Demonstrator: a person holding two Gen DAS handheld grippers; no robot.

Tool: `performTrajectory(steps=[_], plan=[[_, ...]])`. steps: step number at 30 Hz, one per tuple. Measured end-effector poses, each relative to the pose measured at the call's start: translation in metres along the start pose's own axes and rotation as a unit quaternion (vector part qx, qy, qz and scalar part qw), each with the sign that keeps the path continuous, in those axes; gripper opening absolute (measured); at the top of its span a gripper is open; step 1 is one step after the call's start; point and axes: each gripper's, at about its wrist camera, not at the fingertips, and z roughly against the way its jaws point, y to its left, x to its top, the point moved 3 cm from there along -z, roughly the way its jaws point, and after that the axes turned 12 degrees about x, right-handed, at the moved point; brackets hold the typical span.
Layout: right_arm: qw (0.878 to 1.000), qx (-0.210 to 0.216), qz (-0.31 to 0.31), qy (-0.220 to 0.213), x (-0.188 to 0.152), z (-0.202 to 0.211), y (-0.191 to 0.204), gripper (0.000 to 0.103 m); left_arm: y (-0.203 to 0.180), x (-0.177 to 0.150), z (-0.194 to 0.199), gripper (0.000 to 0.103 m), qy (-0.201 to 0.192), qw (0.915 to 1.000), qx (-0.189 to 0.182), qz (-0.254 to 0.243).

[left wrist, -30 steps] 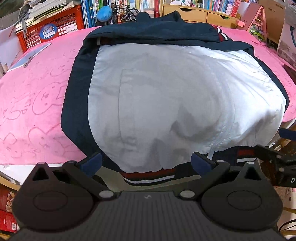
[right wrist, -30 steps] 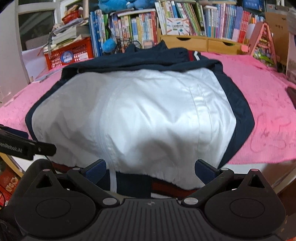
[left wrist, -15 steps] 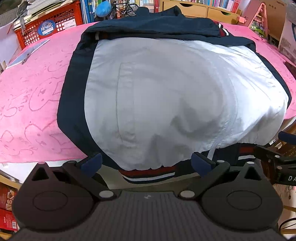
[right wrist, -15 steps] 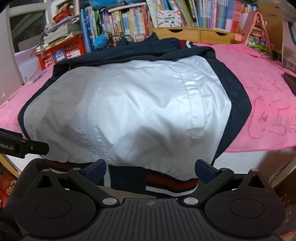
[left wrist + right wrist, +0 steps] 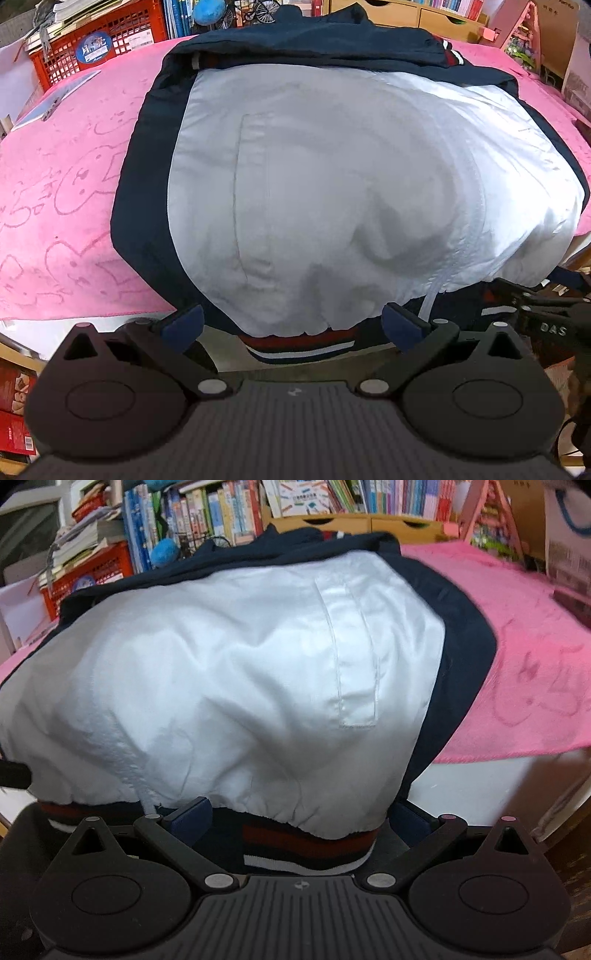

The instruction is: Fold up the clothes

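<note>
A navy and white jacket (image 5: 332,177) lies spread on a pink towel (image 5: 66,192) that covers the table (image 5: 480,786). Its white panel faces up and bulges in soft folds, with navy fabric along both sides and bunched at the far end. The striped hem (image 5: 299,341), banded in red, white and navy, hangs over the near edge of the table.

The left hand-held gripper (image 5: 291,319) sits low at that near edge, its jaws spread wide apart and holding nothing. The hem hangs in the gap between its two blue-padded fingers (image 5: 184,323), and the white panel rises just beyond them. Whether the pads touch the cloth cannot be told.

The right hand-held gripper (image 5: 299,818) is also at the near edge, further along the hem, and its jaws are likewise wide apart and empty. In its view the striped hem (image 5: 310,843) lies between the fingers (image 5: 192,814), close to the camera, and the gathered white edge sits right at the fingertips. The right fingertip is partly hidden behind the cloth. The right gripper also shows at the right border of the left wrist view, beside the hanging hem.

Behind the table stand a red crate (image 5: 92,48), rows of books (image 5: 221,513) and wooden drawers (image 5: 354,522).
</note>
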Motion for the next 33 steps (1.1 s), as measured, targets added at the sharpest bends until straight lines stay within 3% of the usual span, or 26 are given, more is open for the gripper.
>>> performTrajectory(steps=[6, 10, 13, 16, 17, 23, 26, 29, 33], plan=[[0.997, 0.044, -0.066, -0.002, -0.002, -0.009, -0.022, 0.100, 0.016, 0.007, 0.008, 0.103, -0.019, 0.9996, 0.011, 0.019], [0.994, 0.043, -0.098, -0.014, -0.002, -0.009, -0.042, 0.098, 0.028, 0.011, 0.008, 0.103, -0.021, 0.9989, 0.022, 0.035], [0.991, 0.065, -0.111, -0.030, -0.001, -0.010, -0.058, 0.095, 0.028, 0.012, 0.005, 0.103, -0.019, 0.9990, 0.022, 0.035], [0.989, 0.114, -0.092, -0.033, 0.014, 0.017, -0.042, 0.022, 0.031, 0.014, 0.005, 0.103, -0.023, 0.9989, 0.021, 0.035], [0.987, 0.131, -0.083, -0.035, 0.020, 0.028, -0.035, 0.018, 0.034, 0.015, 0.007, 0.103, -0.027, 0.9988, 0.020, 0.037], [0.972, 0.231, -0.029, -0.041, 0.056, 0.097, 0.009, 0.017, 0.065, 0.035, 0.035, 0.103, -0.104, 0.9920, 0.018, 0.069], [0.953, 0.286, -0.010, -0.098, 0.102, 0.120, 0.028, 0.017, 0.078, 0.046, 0.039, 0.103, -0.123, 0.9880, 0.031, 0.087], [0.940, 0.312, 0.005, -0.135, 0.161, 0.090, 0.047, 0.017, 0.090, 0.050, 0.040, 0.103, -0.127, 0.9869, 0.045, 0.089], [0.942, 0.305, -0.011, -0.143, 0.232, 0.001, 0.078, 0.017, 0.105, 0.043, 0.046, 0.103, -0.129, 0.9862, 0.066, 0.081]])
